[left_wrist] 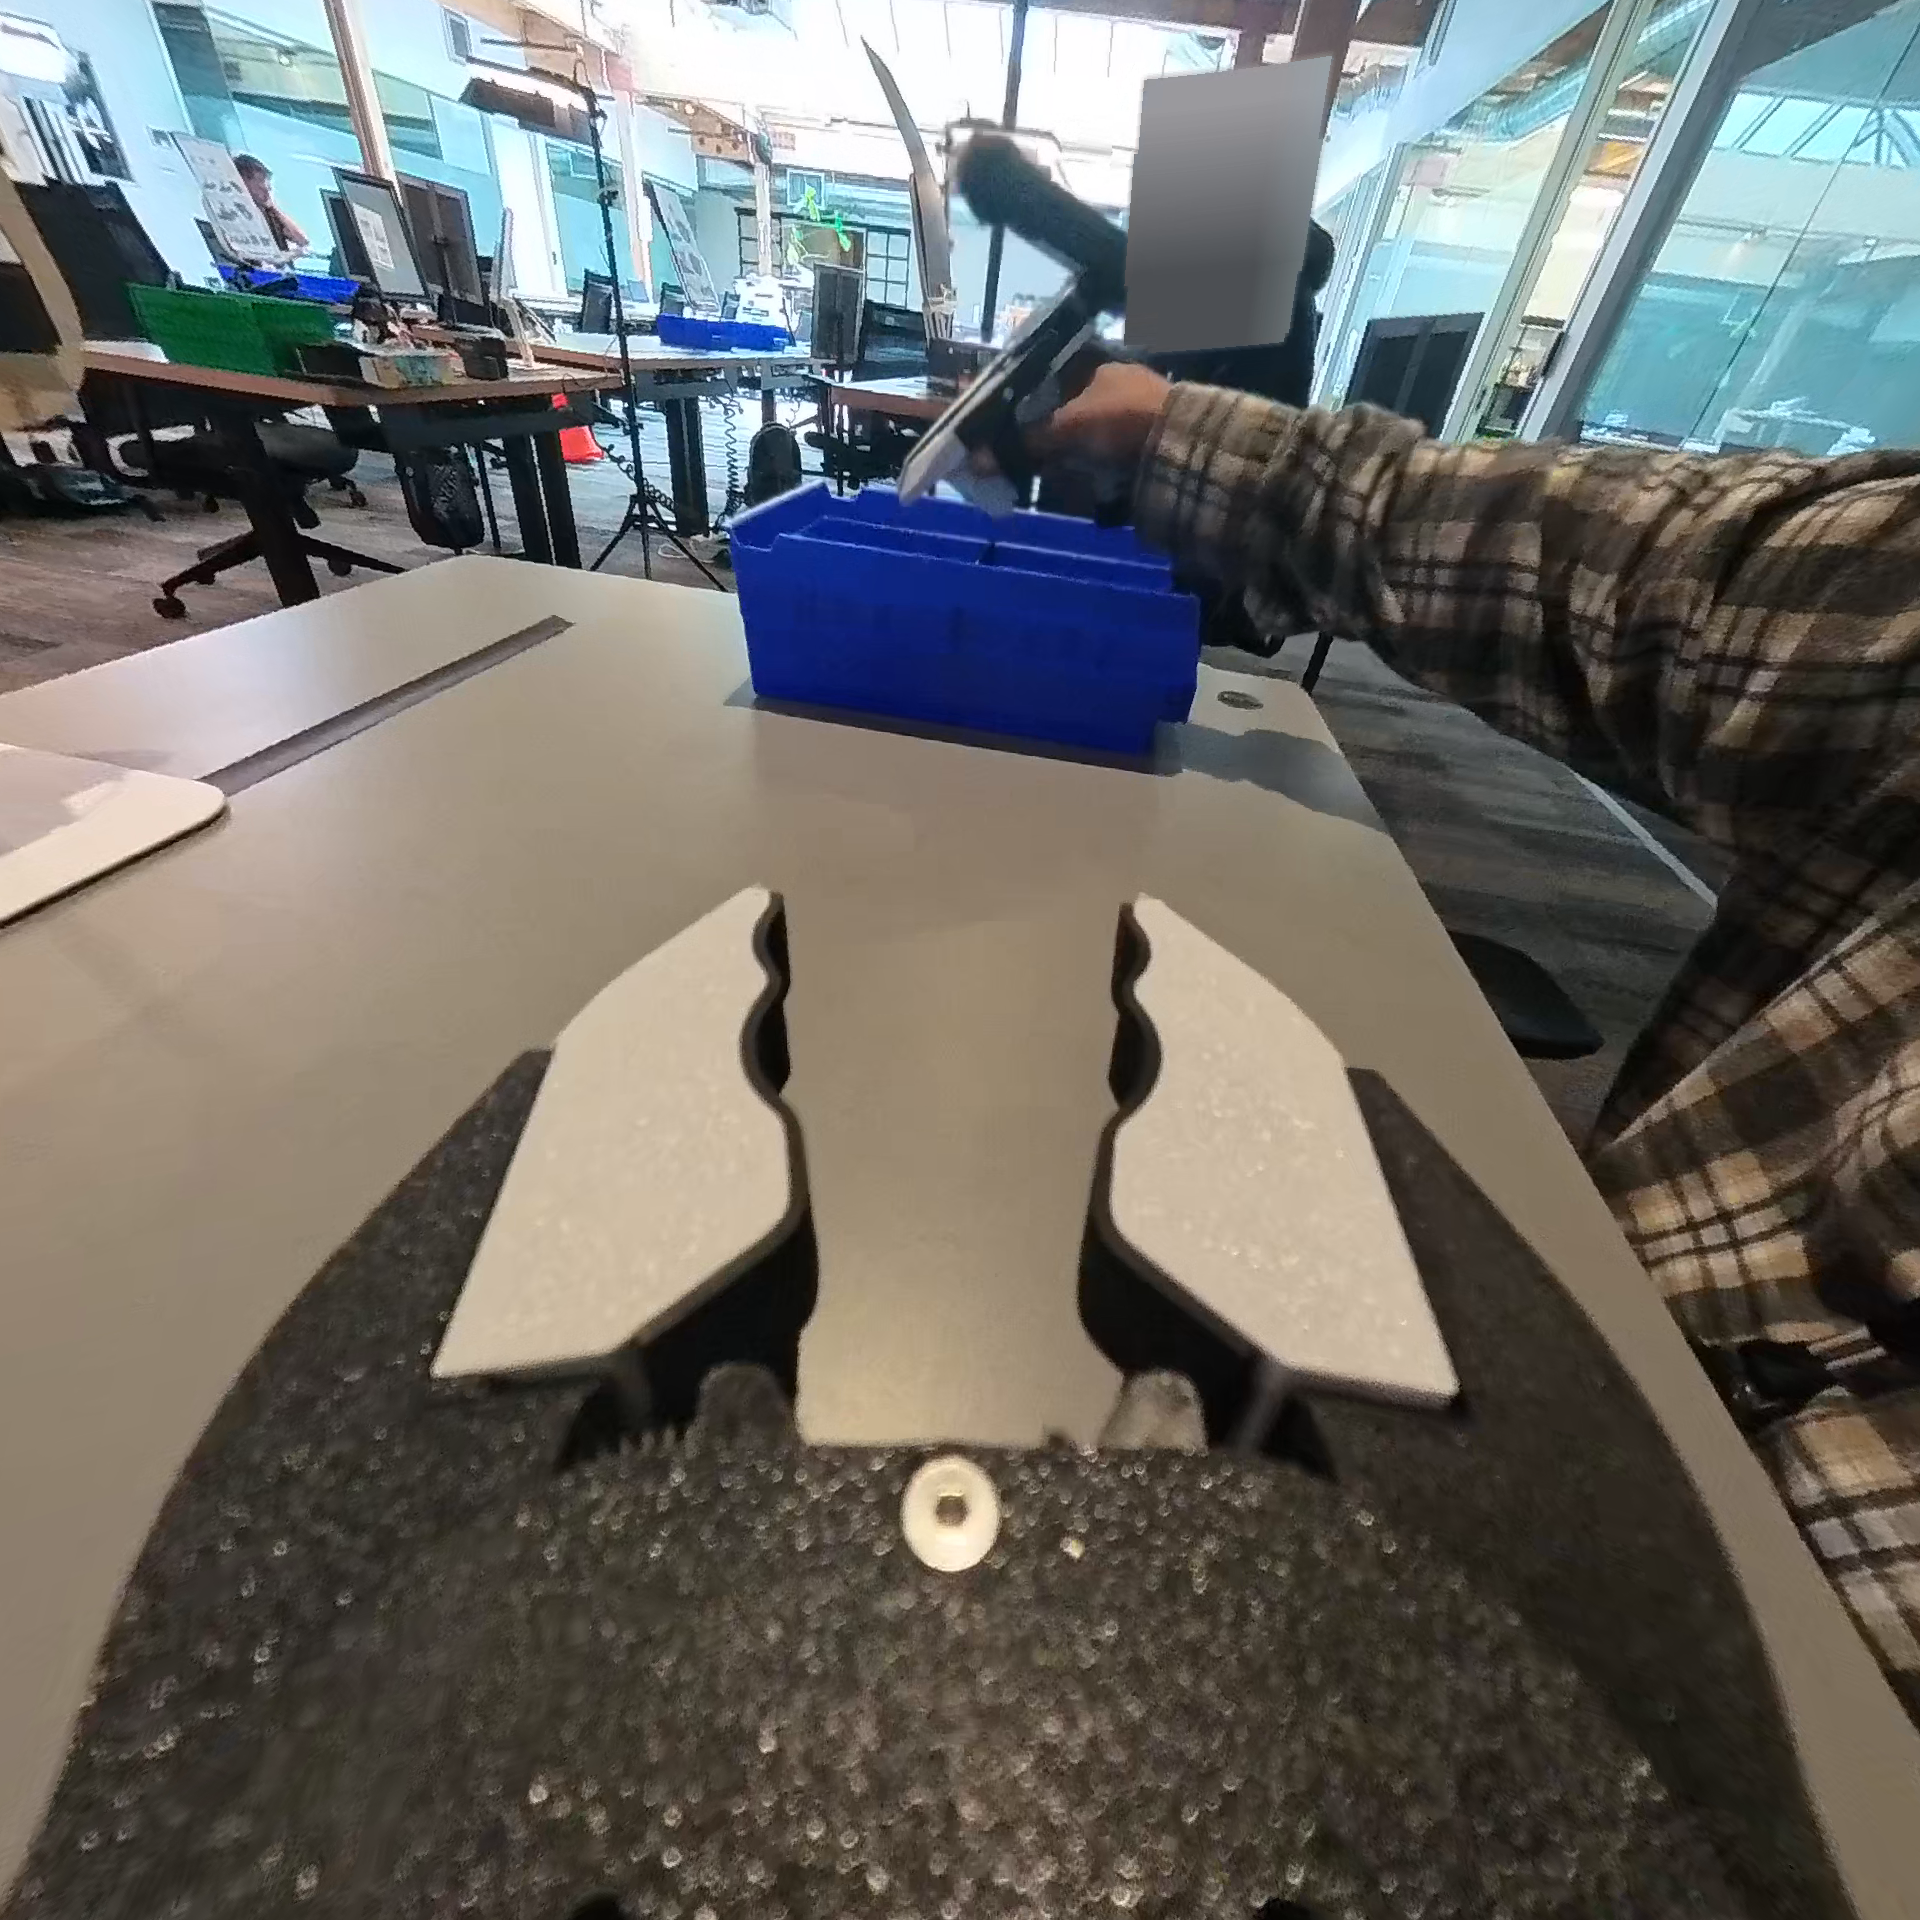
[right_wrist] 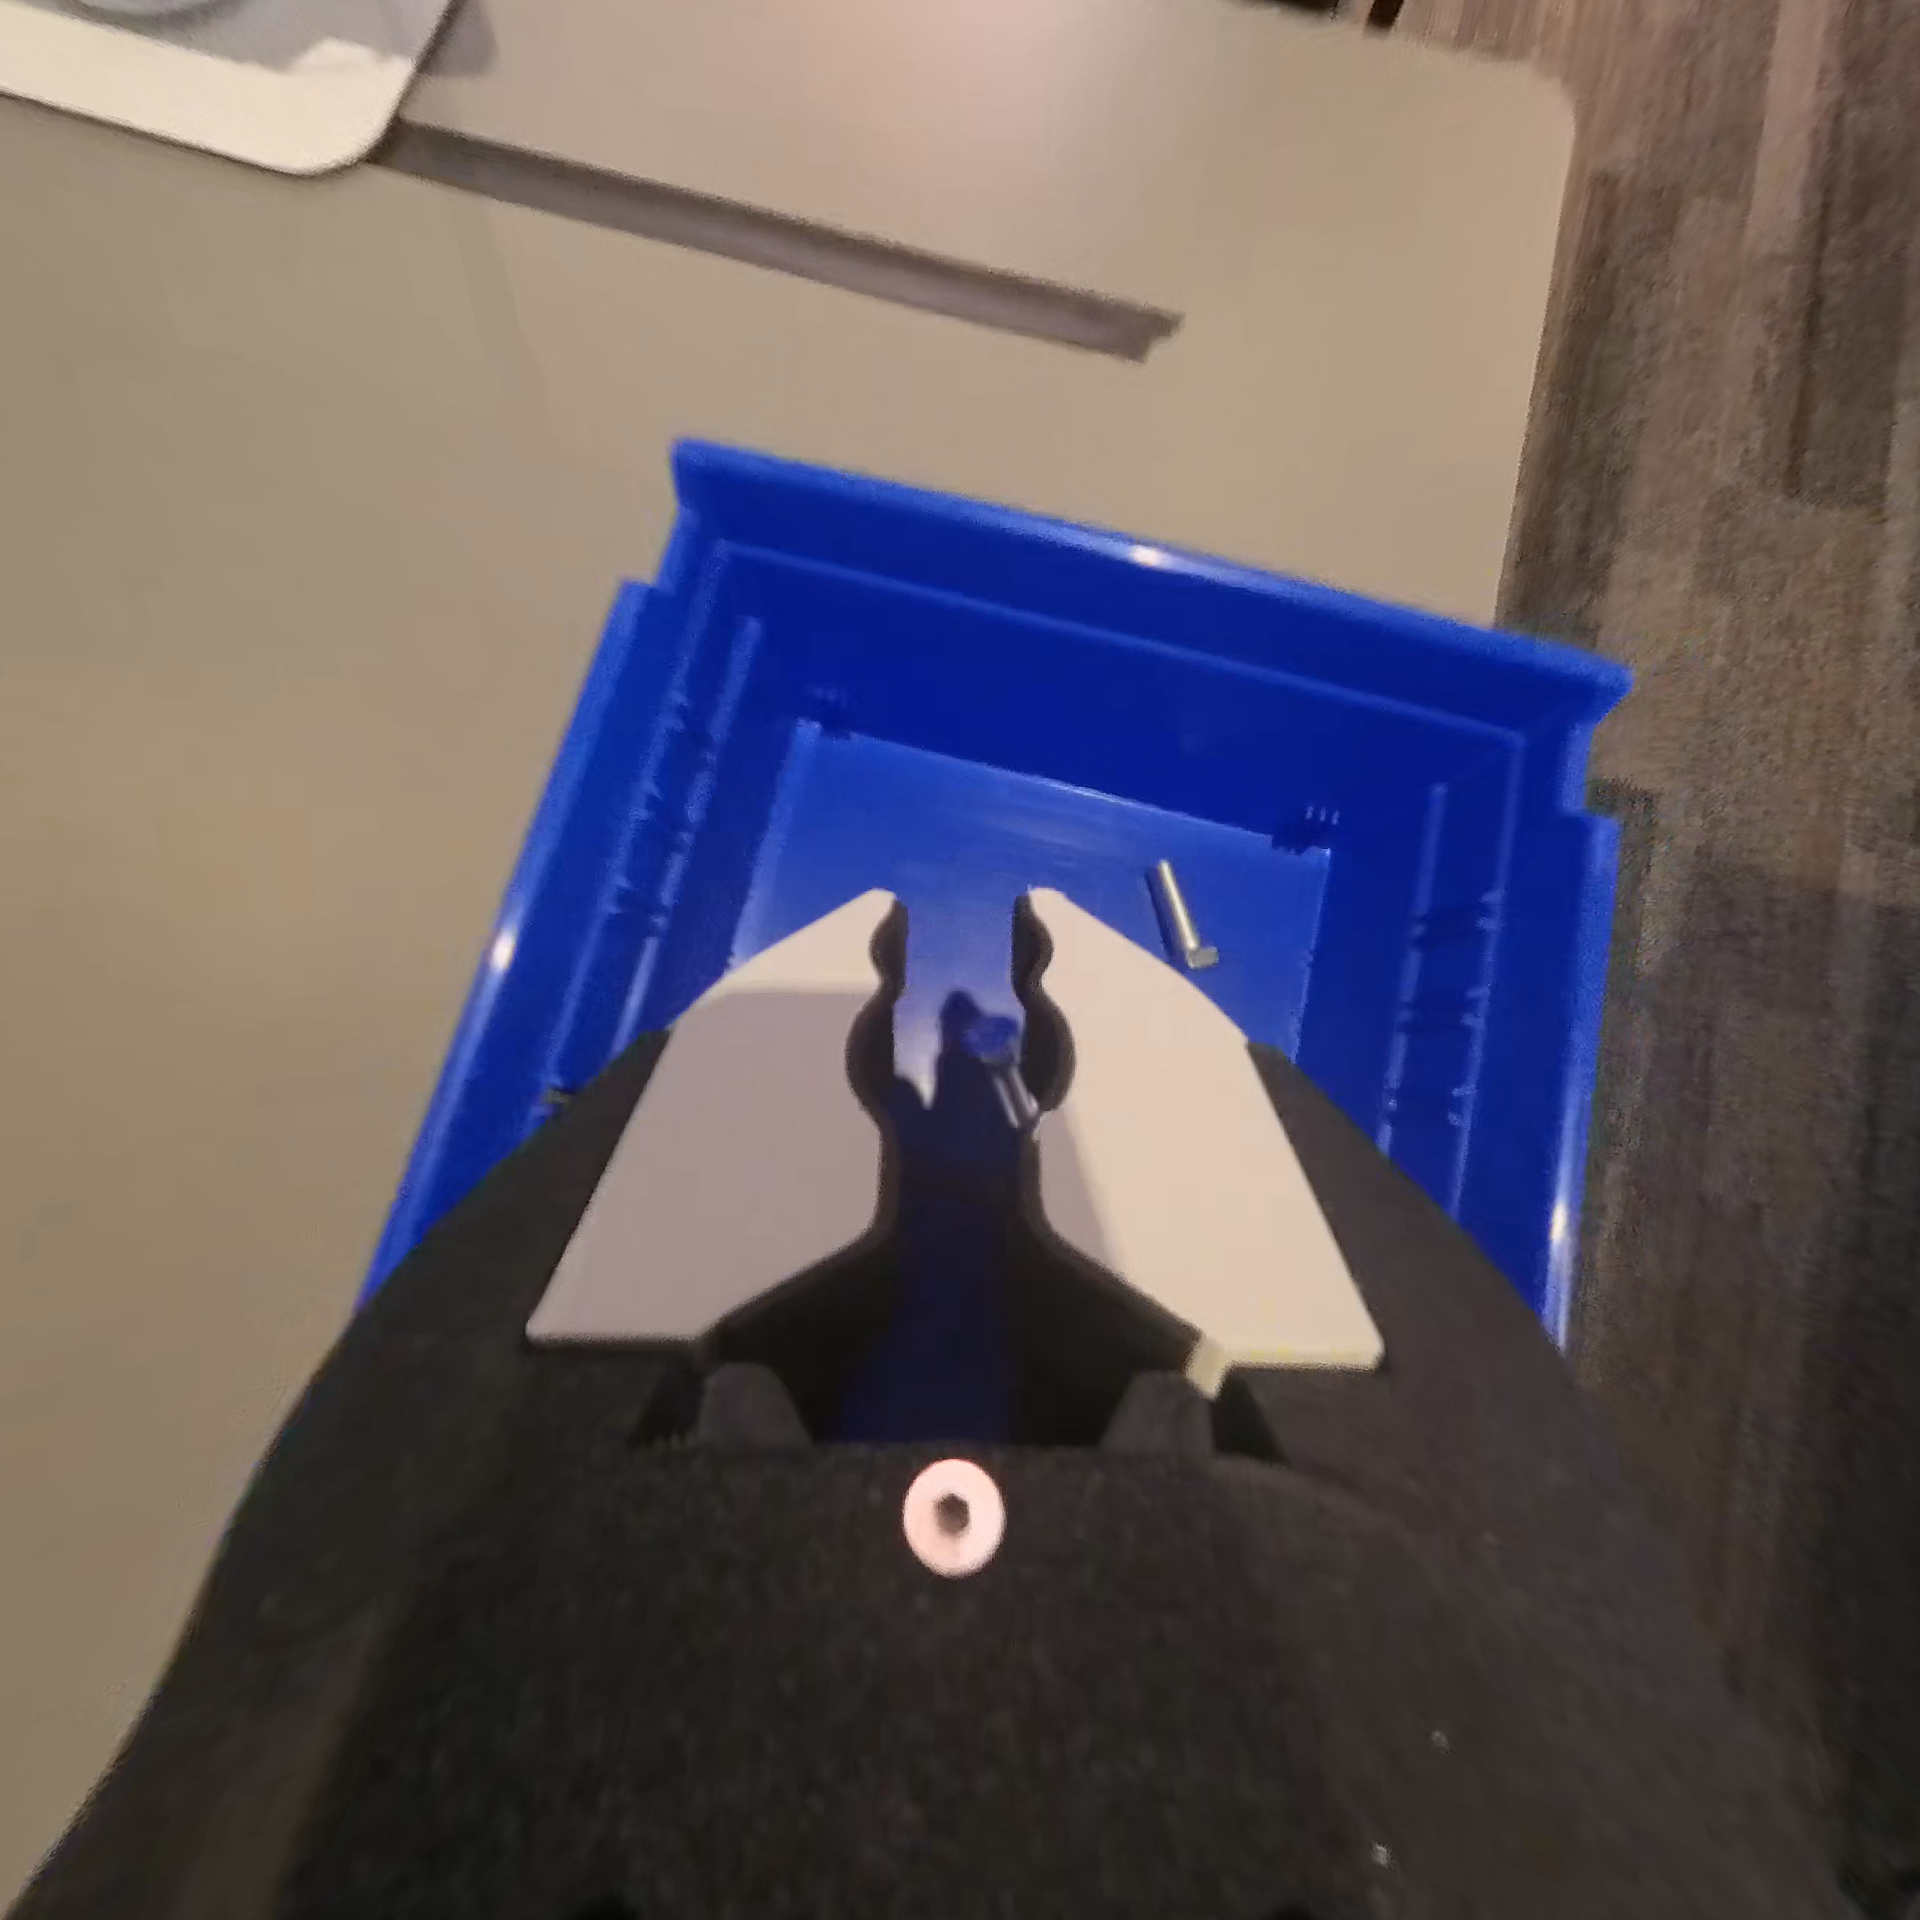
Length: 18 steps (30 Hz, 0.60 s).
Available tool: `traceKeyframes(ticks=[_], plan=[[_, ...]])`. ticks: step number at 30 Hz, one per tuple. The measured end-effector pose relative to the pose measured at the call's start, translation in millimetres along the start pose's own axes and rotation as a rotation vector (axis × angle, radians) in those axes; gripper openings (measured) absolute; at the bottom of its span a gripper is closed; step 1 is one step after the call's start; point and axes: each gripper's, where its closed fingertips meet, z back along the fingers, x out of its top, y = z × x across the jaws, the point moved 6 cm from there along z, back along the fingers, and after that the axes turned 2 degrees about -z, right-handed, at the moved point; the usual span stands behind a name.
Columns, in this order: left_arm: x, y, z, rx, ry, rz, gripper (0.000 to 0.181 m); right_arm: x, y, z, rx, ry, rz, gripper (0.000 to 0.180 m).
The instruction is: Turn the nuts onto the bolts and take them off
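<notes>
A blue bin [left_wrist: 966, 634] stands at the far right end of the grey table [left_wrist: 520, 831]. My left gripper [left_wrist: 951, 920] is open and empty, low over the table, short of the bin. My right gripper [right_wrist: 964, 906] points down into the bin [right_wrist: 1039, 665] with its jaws partly apart and nothing between the pads. A silver bolt [right_wrist: 1179, 916] lies on the bin floor to the right of the fingers. A second small metal piece [right_wrist: 1008, 1081] shows in the gap by the right finger, apparently on the floor below. The right gripper also shows in the left wrist view [left_wrist: 940, 478], at the bin's rim. No nuts are visible.
A white flat pad [left_wrist: 83, 831] lies at the table's left edge, and a dark slot [left_wrist: 395, 696] runs across the tabletop. The person's plaid sleeve [left_wrist: 1507, 623] reaches in from the right. The table's right edge drops to grey carpet [right_wrist: 1745, 520].
</notes>
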Motion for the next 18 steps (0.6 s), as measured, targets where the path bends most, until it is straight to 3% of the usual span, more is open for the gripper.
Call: traceKeyframes(ticks=[9,13,18], plan=[[7,0,7,0.019,-0.018,-0.020,0.059,64,101,29,0.073,-0.314,0.105,0.024],[9,4,17,0.044,-0.023,-0.031,0.058,86,171,1,0.229,-0.465,0.077,0.030],[7,10,35,0.080,-0.021,-0.044,0.058,111,244,-69,0.353,-0.547,-0.023,0.032]])
